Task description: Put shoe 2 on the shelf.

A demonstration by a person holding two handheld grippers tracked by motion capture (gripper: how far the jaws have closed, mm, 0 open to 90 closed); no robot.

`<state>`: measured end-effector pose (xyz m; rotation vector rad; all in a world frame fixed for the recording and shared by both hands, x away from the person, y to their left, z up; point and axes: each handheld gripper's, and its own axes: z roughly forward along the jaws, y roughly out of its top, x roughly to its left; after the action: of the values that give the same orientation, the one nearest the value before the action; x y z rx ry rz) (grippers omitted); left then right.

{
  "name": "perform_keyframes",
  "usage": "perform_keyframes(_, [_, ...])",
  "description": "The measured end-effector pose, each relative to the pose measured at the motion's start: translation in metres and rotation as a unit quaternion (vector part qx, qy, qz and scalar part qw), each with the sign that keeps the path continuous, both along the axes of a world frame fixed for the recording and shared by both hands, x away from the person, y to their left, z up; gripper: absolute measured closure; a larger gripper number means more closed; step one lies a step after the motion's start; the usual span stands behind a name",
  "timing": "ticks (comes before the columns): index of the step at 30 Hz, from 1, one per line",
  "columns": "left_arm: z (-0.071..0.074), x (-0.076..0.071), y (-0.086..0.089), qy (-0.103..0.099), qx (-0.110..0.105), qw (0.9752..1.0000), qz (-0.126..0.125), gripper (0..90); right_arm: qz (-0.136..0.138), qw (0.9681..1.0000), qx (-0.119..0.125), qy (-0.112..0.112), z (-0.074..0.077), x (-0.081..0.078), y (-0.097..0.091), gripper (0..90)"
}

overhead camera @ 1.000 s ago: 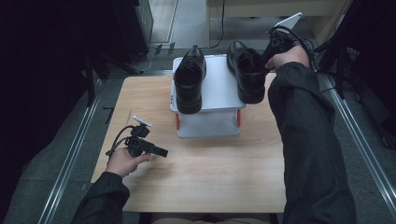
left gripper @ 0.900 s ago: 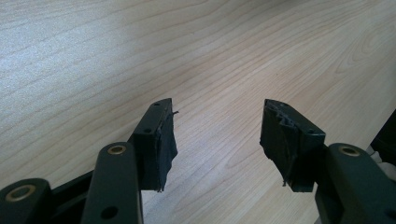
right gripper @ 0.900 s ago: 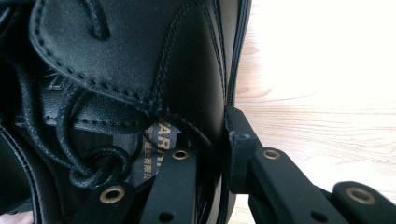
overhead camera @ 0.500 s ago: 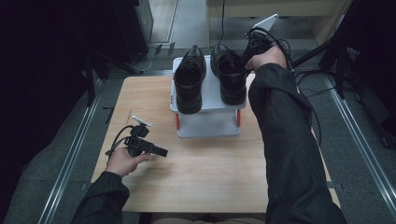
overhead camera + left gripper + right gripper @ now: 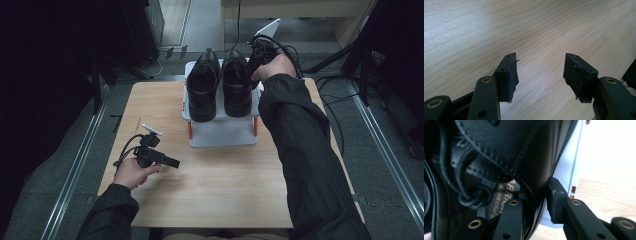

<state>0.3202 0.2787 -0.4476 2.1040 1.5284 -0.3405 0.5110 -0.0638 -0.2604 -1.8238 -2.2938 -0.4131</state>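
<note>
— Right gripper (image 5: 255, 67) has just been opening; its jaws straddle the right shoe's (image 5: 236, 85) heel wall on the white rack (image 5: 220, 132), beside its mate (image 5: 202, 87).
— Spread wider, then back straight out, clear of the laces.

Two black shoes (image 5: 220, 85) side by side on white stand (image 5: 220, 132); right tongs (image 5: 256, 59) at right shoe's heel.

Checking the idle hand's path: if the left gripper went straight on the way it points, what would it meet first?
Probably the bare table: the left gripper tilts down at it, open jaws empty.
</note>
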Motion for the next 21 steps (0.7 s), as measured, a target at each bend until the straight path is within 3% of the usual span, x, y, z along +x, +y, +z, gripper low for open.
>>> perform_keyframes(4, [0.0002, 0.0005, -0.0001, 0.003, 0.002, 1.0000, -0.002, 44.0, 0.012, 0.9999, -0.012, 0.000, -0.0018, -0.0047, 0.0078, 73.1])
perform_keyframes(14, [-0.0002, 0.0006, 0.0000, 0.003, 0.003, 1.0000, -0.004, 43.9, 0.013, 0.9998, 0.013, -0.003, -0.0051, -0.0052, 0.0029, 67.3])
perform_keyframes(21, [-0.0005, 0.0005, 0.0006, 0.003, 0.003, 1.0000, -0.001, 43.8, 0.024, 0.9994, 0.018, -0.020, 0.0001, -0.0051, -0.0003, 63.9])
